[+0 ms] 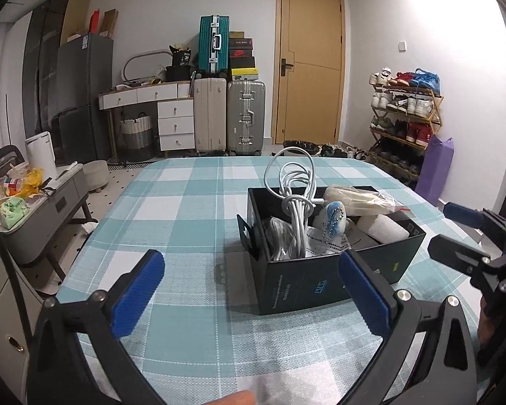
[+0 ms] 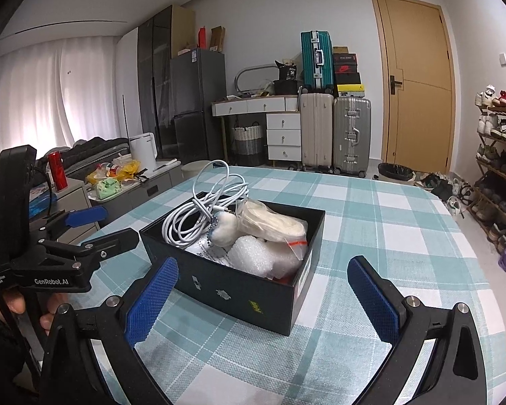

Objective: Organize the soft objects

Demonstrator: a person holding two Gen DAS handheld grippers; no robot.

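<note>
Black box (image 2: 239, 287), white cable (image 2: 199, 214), teal-and-white checked tablecloth (image 2: 371, 222).

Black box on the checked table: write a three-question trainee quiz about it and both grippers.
1. True or false: the black box is empty.
2. What sticks up highest out of the box? A) white cable B) bubble wrap C) fluffy white keychain
3. Fill in: the left gripper and the right gripper both have jaws that are ____.

Key: 1 false; 2 A; 3 open, holding nothing.
</note>
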